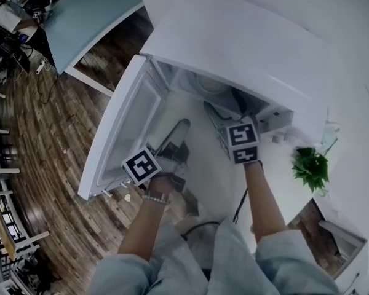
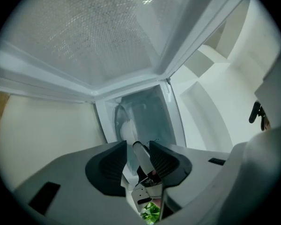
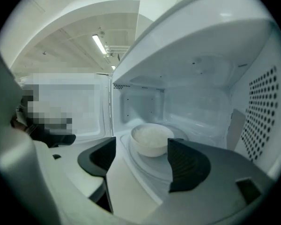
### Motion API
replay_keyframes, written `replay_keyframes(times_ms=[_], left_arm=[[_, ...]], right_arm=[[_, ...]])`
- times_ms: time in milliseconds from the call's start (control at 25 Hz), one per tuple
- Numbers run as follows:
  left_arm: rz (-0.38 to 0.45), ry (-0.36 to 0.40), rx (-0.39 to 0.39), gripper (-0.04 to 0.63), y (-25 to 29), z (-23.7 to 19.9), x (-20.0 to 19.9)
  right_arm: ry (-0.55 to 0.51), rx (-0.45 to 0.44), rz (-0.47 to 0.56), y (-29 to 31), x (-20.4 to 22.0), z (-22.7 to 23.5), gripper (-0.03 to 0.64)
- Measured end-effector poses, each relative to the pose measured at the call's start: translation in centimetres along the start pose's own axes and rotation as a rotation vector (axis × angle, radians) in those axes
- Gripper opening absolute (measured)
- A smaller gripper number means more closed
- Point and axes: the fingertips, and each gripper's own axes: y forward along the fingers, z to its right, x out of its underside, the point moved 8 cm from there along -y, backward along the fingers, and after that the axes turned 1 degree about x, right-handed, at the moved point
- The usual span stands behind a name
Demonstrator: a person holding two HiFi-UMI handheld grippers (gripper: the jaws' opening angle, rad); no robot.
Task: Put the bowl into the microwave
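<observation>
The bowl (image 3: 152, 138) sat in the microwave (image 1: 234, 42), so the right gripper (image 3: 142, 147) kept its jaws released; the left gripper (image 2: 138, 150) had its jaws astride the door (image 1: 126, 125) edge, unclamped, probably to shut it.

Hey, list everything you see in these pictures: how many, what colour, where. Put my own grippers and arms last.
White box microwave: one, white, on the counter, its door swung open to the left.
Round white bowl of rice: one, white, inside the microwave on the turntable.
Clear glass turntable: one, clear, microwave floor.
Leafy green plant: one, green, right of the microwave.
White counter: one, white, under the microwave.
Grey-blue table: one, top left.
Brown wooden floor: left side.
Left hand-held gripper: one, grey, by the open door, jaws apart, an unidentified slim pale bar between them.
Right hand-held gripper: one, grey, at the microwave's mouth, jaws apart, empty.
Forearms: two, light-blue sleeves.
</observation>
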Motion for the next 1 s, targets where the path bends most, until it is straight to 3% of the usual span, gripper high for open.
replay_keyframes(times_ms=[80,280,440,480,600,1000], left_arm=[[-0.002,0.028,0.011,0.138,-0.4,0.8,0.0],[-0.003,0.081,0.038,0.056,-1.5,2.7,0.5],[-0.007,0.134,0.053,-0.007,-2.6,4.3,0.6],[-0.008,0.147,0.058,-0.008,-2.9,4.6,0.6],[-0.012,0.187,0.071,-0.008,-3.8,5.5,0.7],[-0.018,0.312,0.072,-0.003,-7.9,8.2,1.4]], right_arm=[[-0.003,0.006,0.004,-1.1,-0.2,-0.5,0.341],[0.003,0.021,0.036,-4.1,-1.0,-1.8,0.195],[-0.004,0.002,0.043,-6.4,-1.5,-3.1,0.12],[-0.01,-0.003,0.04,-6.9,-1.5,-3.5,0.067],[-0.014,-0.029,0.043,-8.4,-1.4,-4.4,0.005],[0.045,-0.055,0.112,-14.3,-3.4,-6.6,0.003]])
